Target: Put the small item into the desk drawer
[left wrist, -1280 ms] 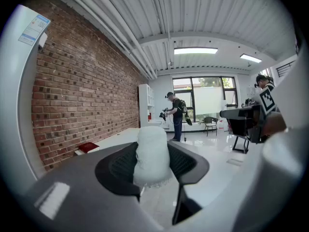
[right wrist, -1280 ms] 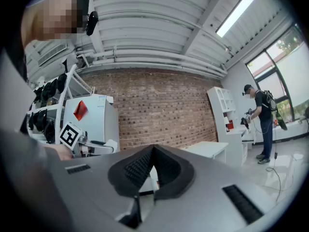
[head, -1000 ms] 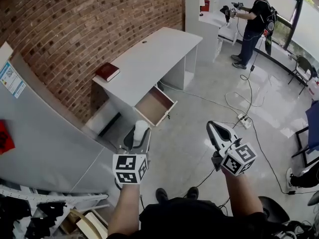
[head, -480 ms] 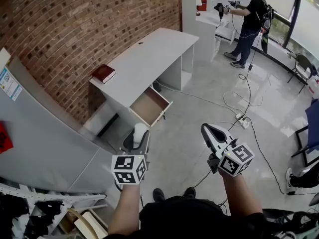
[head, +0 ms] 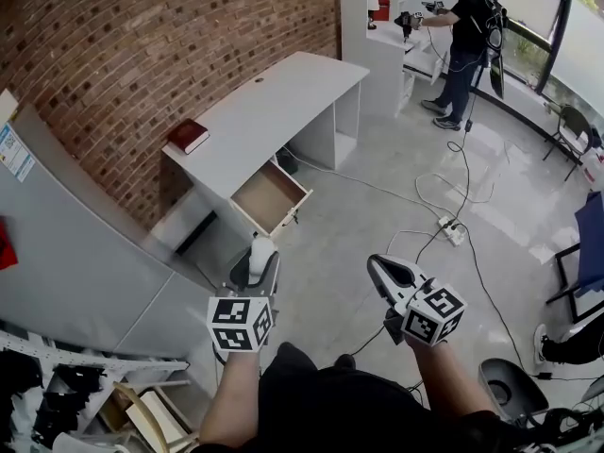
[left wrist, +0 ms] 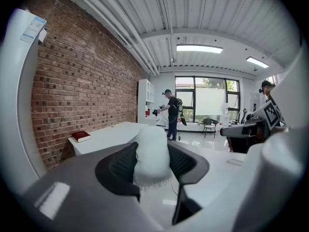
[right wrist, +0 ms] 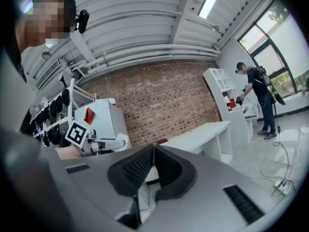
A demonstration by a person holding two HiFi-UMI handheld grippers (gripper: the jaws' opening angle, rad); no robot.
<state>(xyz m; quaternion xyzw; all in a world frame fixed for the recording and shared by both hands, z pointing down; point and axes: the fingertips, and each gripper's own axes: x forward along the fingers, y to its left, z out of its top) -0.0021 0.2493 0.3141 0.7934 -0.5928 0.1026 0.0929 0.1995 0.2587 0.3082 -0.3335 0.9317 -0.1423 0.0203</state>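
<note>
My left gripper (head: 260, 258) is shut on a small white foam-like item (head: 260, 251), which stands upright between the black pads (left wrist: 120, 167) in the left gripper view, item (left wrist: 151, 153). The white desk (head: 274, 111) stands against the brick wall ahead, its drawer (head: 270, 197) pulled open with a bare wooden bottom. The item hangs in the air a short way in front of the drawer. My right gripper (head: 376, 265) is held at the same height to the right, its jaws closed together with nothing between them, as the right gripper view (right wrist: 152, 153) shows.
A red book (head: 187, 135) lies on the desk's left end. Cables and a power strip (head: 447, 230) trail over the glossy floor. A person (head: 464, 41) with grippers stands at white shelves far back. A grey cabinet (head: 75, 253) and a rack are at my left.
The desk and open drawer have slid up and left in the head view while both grippers sit lower in it. The left gripper still holds the white item.
</note>
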